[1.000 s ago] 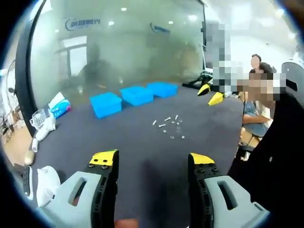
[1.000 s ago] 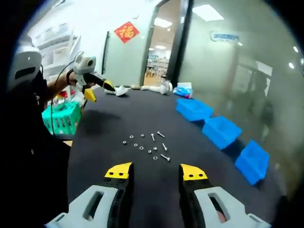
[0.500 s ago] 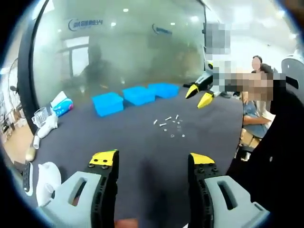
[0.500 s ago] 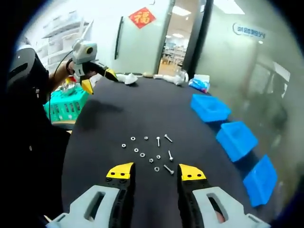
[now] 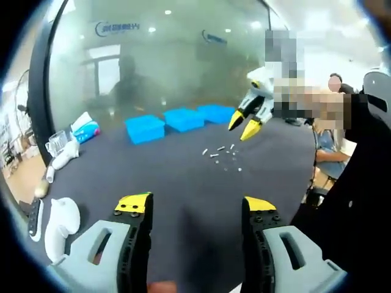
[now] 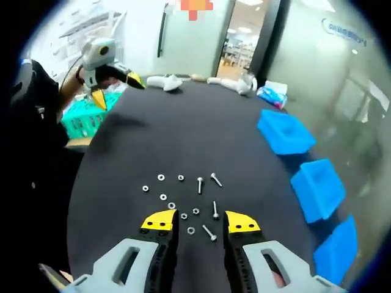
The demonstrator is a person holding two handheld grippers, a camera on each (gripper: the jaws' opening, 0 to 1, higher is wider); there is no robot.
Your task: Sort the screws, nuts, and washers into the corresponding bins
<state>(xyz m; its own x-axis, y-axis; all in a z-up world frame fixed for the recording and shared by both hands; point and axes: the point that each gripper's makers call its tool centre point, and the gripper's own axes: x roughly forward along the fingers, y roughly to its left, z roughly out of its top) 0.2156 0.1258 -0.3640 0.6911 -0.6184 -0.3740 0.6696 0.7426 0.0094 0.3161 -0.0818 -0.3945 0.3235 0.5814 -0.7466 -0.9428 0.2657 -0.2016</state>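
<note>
Lowered over the scattered small silver screws, nuts and washers [image 6: 186, 198] at lower centre, our right yellow-tipped gripper [image 6: 195, 222] gapes empty, so we judge the first pick imminent, the three blue plastic bins [image 6: 317, 186] waiting at right.

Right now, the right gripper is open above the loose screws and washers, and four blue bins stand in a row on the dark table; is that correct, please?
Nearly: there are three blue bins, not four, as the right gripper view shows. The right gripper is indeed open above the loose screws and washers on the dark table.
</note>
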